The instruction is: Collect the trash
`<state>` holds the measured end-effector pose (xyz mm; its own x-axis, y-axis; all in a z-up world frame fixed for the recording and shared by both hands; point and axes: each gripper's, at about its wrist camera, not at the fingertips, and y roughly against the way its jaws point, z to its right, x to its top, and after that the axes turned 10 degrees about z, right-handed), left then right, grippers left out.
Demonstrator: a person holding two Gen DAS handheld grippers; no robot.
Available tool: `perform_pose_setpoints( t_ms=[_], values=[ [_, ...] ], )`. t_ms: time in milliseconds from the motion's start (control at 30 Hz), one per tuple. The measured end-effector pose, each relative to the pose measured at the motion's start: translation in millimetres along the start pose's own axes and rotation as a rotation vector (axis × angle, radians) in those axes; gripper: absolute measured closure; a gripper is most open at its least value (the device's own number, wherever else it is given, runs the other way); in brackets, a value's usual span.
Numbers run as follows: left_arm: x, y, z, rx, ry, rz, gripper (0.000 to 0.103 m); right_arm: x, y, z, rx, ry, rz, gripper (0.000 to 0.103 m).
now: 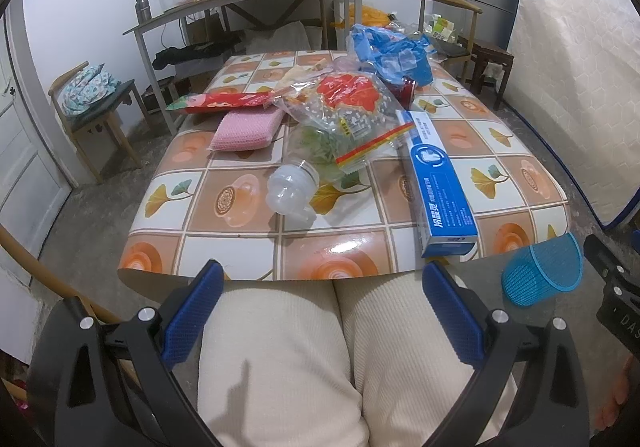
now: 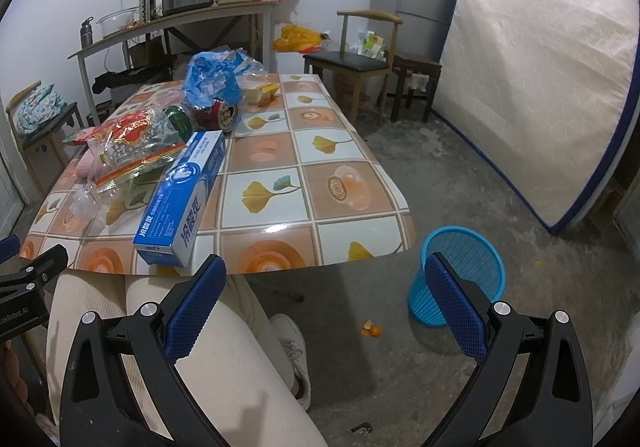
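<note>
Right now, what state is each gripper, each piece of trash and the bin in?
Left gripper: open, holding nothing, above the person's lap.
Right gripper: open, holding nothing.
Blue box: lying flat, near end over the table edge.
Clear plastic bottle: on its side, partly under the bag.
Printed plastic bag: crumpled on the table.
Blue wastebasket: upright on the floor; looks empty.
</note>
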<state>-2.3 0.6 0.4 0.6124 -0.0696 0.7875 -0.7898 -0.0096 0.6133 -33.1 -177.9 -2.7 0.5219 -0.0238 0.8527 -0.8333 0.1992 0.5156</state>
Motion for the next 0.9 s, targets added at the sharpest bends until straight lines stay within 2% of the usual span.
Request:
perform_pose_setpoints(
  t_ms=[200, 233, 467, 900],
  values=[
    [-2, 0, 8, -0.006, 0.004, -0.002, 0.006, 2, 1, 2, -0.002, 0.001, 0.003, 0.008],
    [1, 0, -2, -0.005, 0.001, 0.000, 0.006, 1, 1, 0, -0.002, -0.001, 0.001, 0.008],
    [-2, 1, 8, -0.010, 0.004, 0.000, 0.006, 1, 0, 2, -0.002, 0.000, 0.006, 0.008],
    [-1, 1, 1, -0.011, 0.006, -0.001, 0.006, 0, 1, -4, -0.005, -0.001, 0.007, 0.008]
  ],
)
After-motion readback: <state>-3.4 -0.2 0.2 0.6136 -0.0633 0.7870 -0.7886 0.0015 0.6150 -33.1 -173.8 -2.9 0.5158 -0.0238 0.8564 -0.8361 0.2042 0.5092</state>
